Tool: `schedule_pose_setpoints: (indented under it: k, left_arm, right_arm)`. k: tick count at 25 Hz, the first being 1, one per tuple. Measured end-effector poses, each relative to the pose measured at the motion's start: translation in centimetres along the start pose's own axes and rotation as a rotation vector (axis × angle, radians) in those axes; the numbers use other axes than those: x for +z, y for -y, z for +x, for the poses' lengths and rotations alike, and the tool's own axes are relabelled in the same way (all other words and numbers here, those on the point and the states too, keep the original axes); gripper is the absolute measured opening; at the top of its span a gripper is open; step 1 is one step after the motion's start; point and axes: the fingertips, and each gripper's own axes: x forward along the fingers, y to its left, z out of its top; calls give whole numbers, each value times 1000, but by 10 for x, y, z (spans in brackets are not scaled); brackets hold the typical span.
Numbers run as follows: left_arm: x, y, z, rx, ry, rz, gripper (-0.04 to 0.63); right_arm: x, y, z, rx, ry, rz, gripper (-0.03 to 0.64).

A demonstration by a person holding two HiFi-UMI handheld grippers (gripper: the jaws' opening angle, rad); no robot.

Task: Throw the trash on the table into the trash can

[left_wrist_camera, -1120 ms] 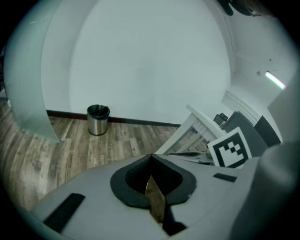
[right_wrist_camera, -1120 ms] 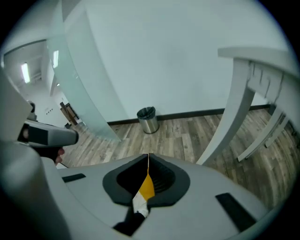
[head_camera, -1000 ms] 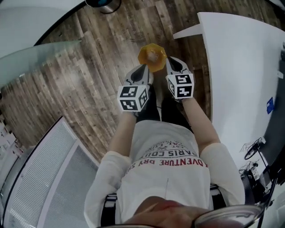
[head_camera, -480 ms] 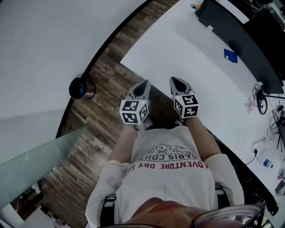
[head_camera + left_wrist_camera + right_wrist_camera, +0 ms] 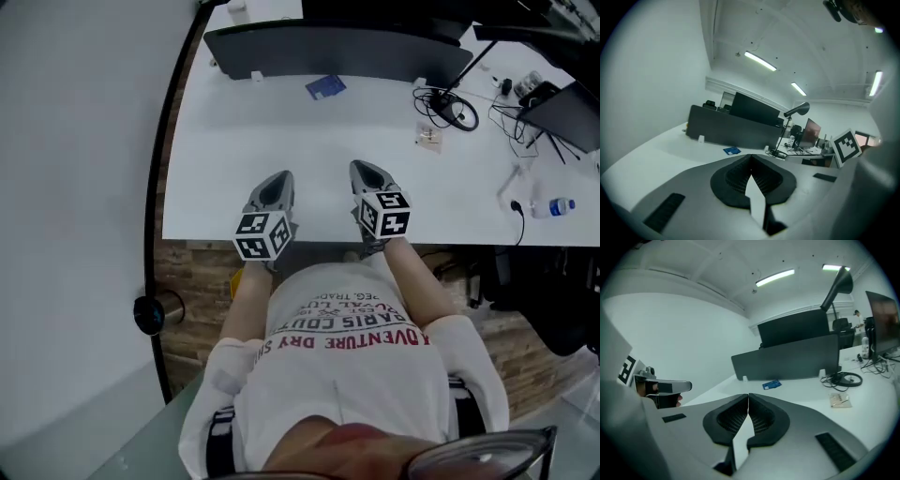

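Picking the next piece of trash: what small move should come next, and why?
Likely open the right gripper toward the small packet by the cables: it and the left gripper have jaws shut on nothing, and that packet lies nearest.

The table (image 5: 281, 122) has a smooth white top with a soft, half-matt sheen. The floor (image 5: 192, 272) under its near edge is of wood planks, brown and grey, with a rough, worn grain. The left gripper (image 5: 275, 183) and the right gripper (image 5: 366, 172) have shells of matt grey plastic, and the inner pads (image 5: 736, 180) are black, finely ribbed and look like rubber. The shirt (image 5: 347, 375) is white cloth with red print. The divider (image 5: 337, 52) at the back of the table is dark and matt. The bottle (image 5: 548, 208) is clear plastic, and the round can (image 5: 150, 314) has a shiny, metal-looking side
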Motion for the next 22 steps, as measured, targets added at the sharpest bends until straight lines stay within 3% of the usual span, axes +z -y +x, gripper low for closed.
schedule_pose_setpoints:
  k: [4,9,11,16,22]
  left_arm:
    - [10,58,47,-96,27,51,23]
    - [19,110,77,-150,61,134,23]
    - [21,122,83,-169,67,150,23]
    - [27,128,94,-192,71,59,23]
    - [19,130,103,-163,30,117,23]
  right_arm:
    - [16,70,-36,-98,56,25,26]
    - [22,125,-63,-178,87,21,26]
    - [22,135,-66,-187,91,18,26]
    - [21,138,-62,-162,79,2,26]
    - [10,141,-53,-143,45,2,26]
